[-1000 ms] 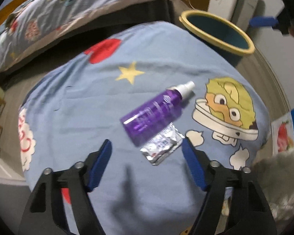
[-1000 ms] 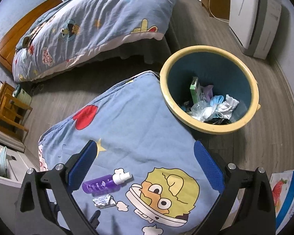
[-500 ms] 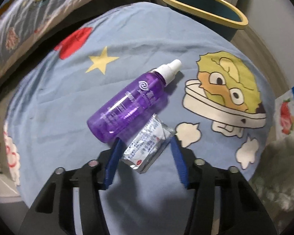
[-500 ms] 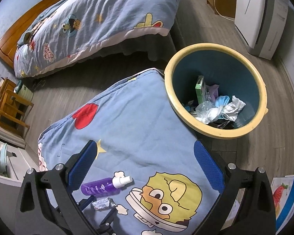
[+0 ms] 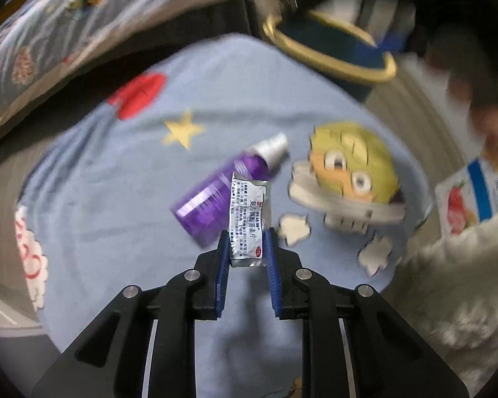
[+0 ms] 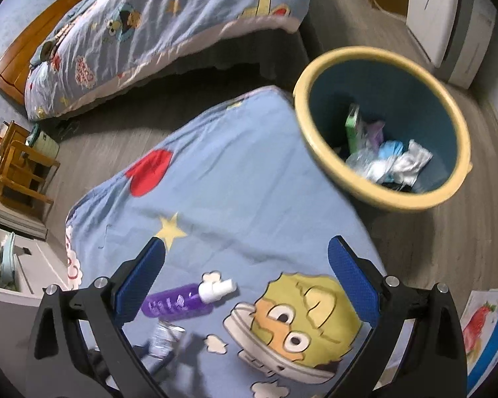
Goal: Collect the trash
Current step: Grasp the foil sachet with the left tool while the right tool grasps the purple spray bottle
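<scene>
My left gripper [image 5: 248, 242] is shut on a silver foil sachet [image 5: 249, 219] with printed text and holds it upright above the blue cartoon blanket [image 5: 123, 199]. The sachet also shows in the right wrist view [image 6: 164, 338], blurred. A purple spray bottle [image 5: 222, 192] with a white nozzle lies on the blanket just behind it; it also shows in the right wrist view [image 6: 182, 301]. My right gripper [image 6: 247, 275] is open and empty, high above the blanket. A blue bin with a yellow rim [image 6: 381, 126] holds several pieces of trash; it also shows in the left wrist view [image 5: 332, 53].
A bed with a matching quilt [image 6: 169, 26] lies beyond a strip of grey floor. A white appliance [image 6: 448, 23] stands behind the bin. A strawberry-printed carton [image 5: 471, 195] lies at the right. Wooden furniture [image 6: 16, 169] is at the left.
My left gripper closed on the sachet and lifted it off the blanket, turning it upright. The right gripper drifted lower and nearer the blanket, still open.
</scene>
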Demonstrator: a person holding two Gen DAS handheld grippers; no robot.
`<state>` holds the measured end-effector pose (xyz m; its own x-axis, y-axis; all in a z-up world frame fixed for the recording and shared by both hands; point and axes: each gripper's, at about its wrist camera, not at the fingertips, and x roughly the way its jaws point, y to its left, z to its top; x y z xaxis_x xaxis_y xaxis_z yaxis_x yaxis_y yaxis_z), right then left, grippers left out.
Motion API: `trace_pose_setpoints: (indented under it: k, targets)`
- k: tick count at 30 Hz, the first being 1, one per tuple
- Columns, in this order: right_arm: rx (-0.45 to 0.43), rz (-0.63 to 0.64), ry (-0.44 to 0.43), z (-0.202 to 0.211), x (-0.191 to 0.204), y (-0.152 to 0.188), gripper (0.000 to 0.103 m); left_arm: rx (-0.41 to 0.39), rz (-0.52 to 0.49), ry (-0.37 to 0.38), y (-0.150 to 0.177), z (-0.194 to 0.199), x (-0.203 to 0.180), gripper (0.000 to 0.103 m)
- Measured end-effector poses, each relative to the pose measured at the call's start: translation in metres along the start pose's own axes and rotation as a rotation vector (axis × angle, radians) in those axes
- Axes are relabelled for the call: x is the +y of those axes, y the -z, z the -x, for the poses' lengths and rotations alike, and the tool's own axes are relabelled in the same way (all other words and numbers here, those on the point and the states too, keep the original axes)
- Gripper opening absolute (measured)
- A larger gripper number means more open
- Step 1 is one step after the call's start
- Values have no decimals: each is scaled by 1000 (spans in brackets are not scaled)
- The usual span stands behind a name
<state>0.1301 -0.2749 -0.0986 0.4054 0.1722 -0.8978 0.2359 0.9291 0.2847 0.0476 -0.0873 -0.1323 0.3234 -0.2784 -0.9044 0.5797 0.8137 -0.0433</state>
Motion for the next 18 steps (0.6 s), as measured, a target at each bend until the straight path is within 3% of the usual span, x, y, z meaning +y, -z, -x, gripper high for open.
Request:
trace_pose_setpoints:
  k: [6, 8, 11, 18]
  targets:
    - [71, -8, 17, -23, 17, 20, 86, -74, 105, -91, -7, 28, 44, 22]
    - [94, -16, 17, -33, 22, 27, 75, -80, 128, -106, -6, 31, 53, 22]
    - [124, -34, 7, -46, 26, 33, 66, -93, 144, -101, -7, 35, 62, 22]
    - [186, -52, 6, -75, 32, 44, 59, -114, 133, -80, -10, 36, 69, 22]
